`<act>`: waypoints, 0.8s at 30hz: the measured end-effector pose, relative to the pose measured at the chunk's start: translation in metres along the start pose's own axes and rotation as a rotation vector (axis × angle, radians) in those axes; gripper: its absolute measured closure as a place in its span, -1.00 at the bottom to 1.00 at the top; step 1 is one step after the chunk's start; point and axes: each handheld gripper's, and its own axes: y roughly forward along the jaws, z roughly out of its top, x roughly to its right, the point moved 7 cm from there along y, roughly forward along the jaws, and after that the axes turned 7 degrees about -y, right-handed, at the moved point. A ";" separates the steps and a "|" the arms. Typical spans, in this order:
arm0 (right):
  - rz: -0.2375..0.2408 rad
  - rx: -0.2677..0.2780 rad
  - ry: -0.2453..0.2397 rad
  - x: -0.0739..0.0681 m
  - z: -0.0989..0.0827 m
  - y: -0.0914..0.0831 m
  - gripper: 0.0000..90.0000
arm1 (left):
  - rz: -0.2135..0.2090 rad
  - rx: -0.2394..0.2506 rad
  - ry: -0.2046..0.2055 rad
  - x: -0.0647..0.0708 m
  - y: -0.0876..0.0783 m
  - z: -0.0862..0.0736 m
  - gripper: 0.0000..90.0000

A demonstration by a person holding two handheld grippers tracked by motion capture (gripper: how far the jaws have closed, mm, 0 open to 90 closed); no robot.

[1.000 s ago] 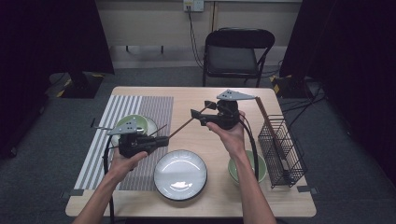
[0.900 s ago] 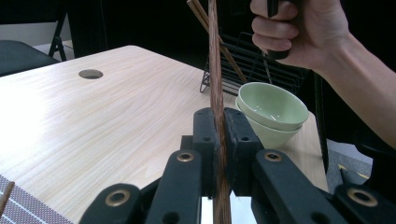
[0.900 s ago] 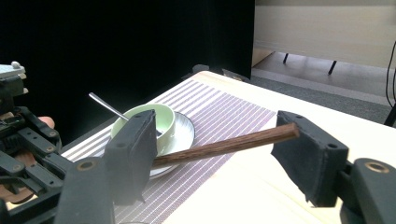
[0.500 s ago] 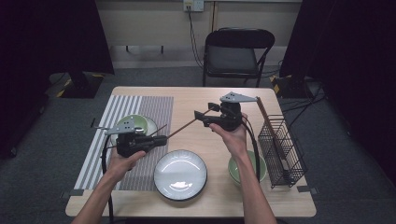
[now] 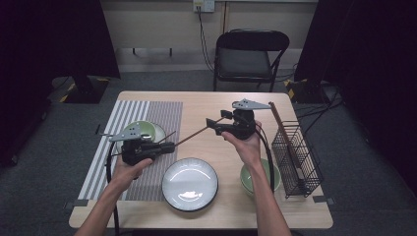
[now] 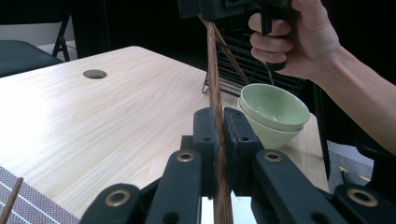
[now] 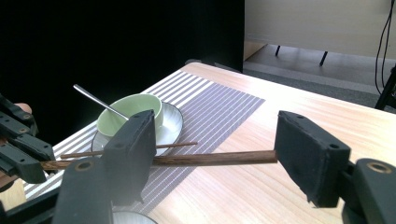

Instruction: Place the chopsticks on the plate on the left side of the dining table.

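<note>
A: One chopstick is in the middle of the frame, above the worktop. The left hand-held gripper is clenched on it; the right hand-held gripper stands released around its other end.

B: So the handover is half done, I think. Any writing?

A: None readable.

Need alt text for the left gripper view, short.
The left gripper is shut on a brown chopstick that runs up to the right gripper; two stacked green bowls sit beyond on the wooden table.
</note>
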 end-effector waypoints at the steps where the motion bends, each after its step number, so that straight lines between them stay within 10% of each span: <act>1: 0.000 0.000 0.000 0.000 0.000 0.000 -0.35 | 0.000 0.000 0.000 0.000 0.000 0.000 0.87; 24: -0.003 0.008 0.012 0.002 -0.002 -0.004 -0.40 | 0.024 -0.025 -0.003 -0.006 -0.003 -0.007 0.87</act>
